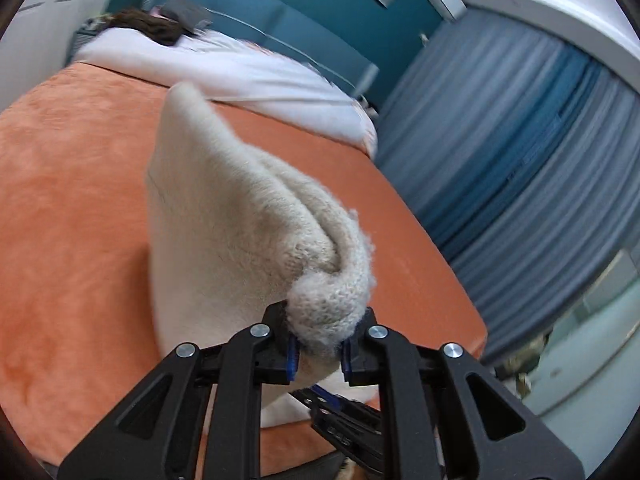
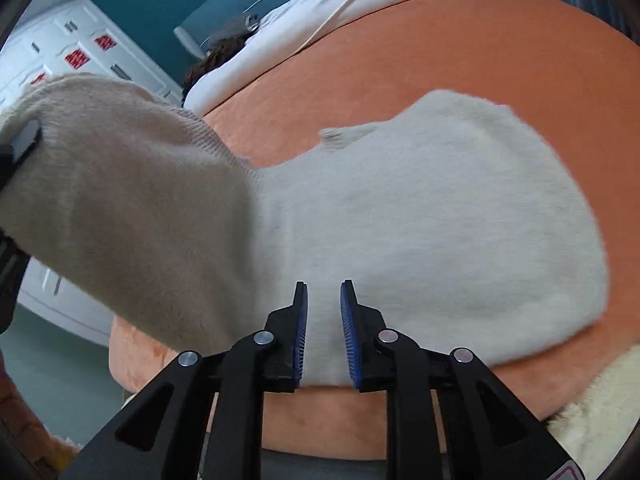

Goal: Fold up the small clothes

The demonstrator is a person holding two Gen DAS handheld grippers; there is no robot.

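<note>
A cream knitted sweater [image 1: 224, 220] lies on an orange blanket [image 1: 72, 208] on a bed. My left gripper [image 1: 320, 320] is shut on a bunched edge of the knit and holds that part lifted off the blanket. In the right wrist view the lifted part [image 2: 120, 208] rises to the left, where a black finger [image 2: 24, 140] of the left gripper shows at its edge. The rest of the sweater [image 2: 440, 220] lies flat. My right gripper [image 2: 324, 292] hovers over the sweater's near edge, its blue pads apart with nothing pinched between them.
A white duvet [image 1: 240, 68] and a dark bundle [image 1: 152, 28] lie at the head of the bed. Blue curtains [image 1: 520, 140] hang past the bed's right edge. White cabinets [image 2: 80, 52] stand to the left. A fluffy cream item [image 2: 600, 420] sits at the near right.
</note>
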